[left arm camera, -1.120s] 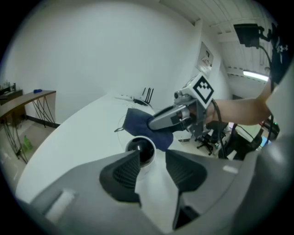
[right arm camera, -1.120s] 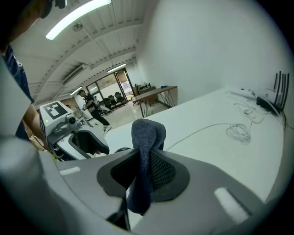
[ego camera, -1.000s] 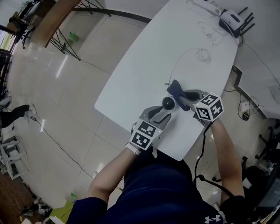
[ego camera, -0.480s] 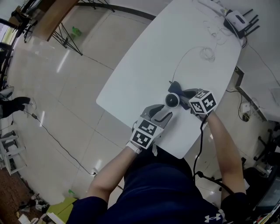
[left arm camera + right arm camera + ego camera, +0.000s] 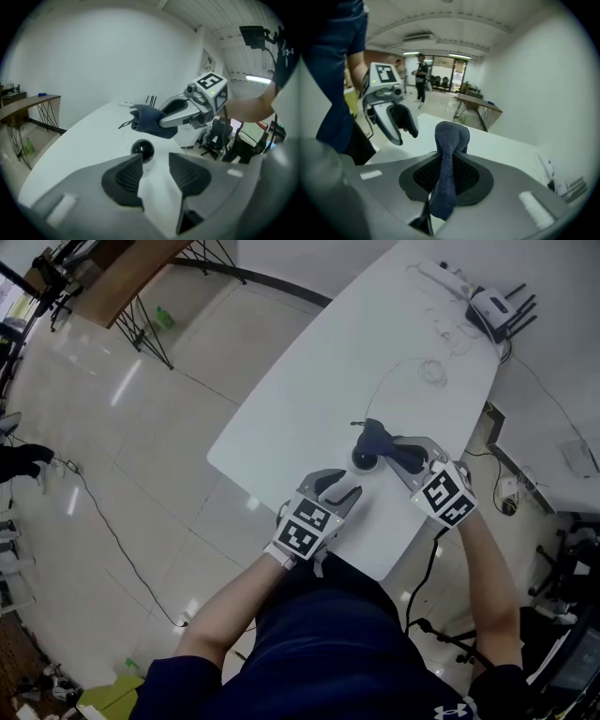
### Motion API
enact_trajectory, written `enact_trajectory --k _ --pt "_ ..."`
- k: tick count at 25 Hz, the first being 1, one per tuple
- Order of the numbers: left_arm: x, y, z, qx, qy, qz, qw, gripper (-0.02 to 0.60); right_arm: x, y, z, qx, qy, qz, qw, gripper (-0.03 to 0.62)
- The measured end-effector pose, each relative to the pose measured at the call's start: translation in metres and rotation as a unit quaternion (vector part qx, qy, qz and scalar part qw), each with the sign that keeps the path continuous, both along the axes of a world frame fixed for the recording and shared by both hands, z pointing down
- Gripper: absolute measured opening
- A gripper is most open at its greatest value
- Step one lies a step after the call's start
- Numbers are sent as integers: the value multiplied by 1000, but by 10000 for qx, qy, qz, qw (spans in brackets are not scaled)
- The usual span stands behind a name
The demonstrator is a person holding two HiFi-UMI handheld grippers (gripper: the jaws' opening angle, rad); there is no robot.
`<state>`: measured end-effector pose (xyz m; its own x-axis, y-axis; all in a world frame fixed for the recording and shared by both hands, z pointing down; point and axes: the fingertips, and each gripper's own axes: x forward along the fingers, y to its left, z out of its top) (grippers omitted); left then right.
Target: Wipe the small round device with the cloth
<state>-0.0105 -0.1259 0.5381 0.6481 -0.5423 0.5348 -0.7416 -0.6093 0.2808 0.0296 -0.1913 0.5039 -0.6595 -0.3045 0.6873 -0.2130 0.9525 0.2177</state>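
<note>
Head view: small round black device (image 5: 363,459) mid-frame on white table (image 5: 309,381). Right gripper (image 5: 396,450) clamps dark blue cloth (image 5: 375,438) just above it for wiping. Left gripper (image 5: 343,491) half-open, empty, just below, likely to steady.

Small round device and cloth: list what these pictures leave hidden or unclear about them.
- Head view: the cloth overlaps the small round device; whether they touch is too small to judge.
- Left gripper view: the left hand-held gripper's own jaw covers the device's base.
- Right gripper view: the device does not show; the right hand-held gripper and its clamped cloth fill the foreground.
</note>
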Motion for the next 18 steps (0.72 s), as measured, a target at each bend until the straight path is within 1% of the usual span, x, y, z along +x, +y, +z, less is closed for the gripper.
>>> enact_trajectory --k 2,4,6,9,12,14,16,18 --pt "0 1 -2 13 48 -22 10000 173 -9 14 -1 293 426 -736 9959 66" --pt "-2 2 -4 8 81 -56 10000 173 -13 22 9 397 789 -1235 9884 66" --pt "-5 3 -4 -2 93 -97 9999 173 -15 21 17 457 1036 -1490 9823 65" --pt "-13 3 -4 -23 109 -194 9997 173 -18 7 19 413 1086 -1586 9805 66" --pt "-22 2 -1 -92 129 -326 9993 173 -20 -11 26 39 1139 -1660 9795 65" --pt "-27 2 3 -171 115 -415 9989 173 -19 -24 37 -429 1154 -1681 9781 64" --pt "-31 3 6 -251 114 -508 9983 173 -17 -34 52 -1001 1075 -1627 9757 64" --pt "-35 6 10 -324 132 -609 9975 173 -14 -41 70 -1433 1111 -1604 9702 64"
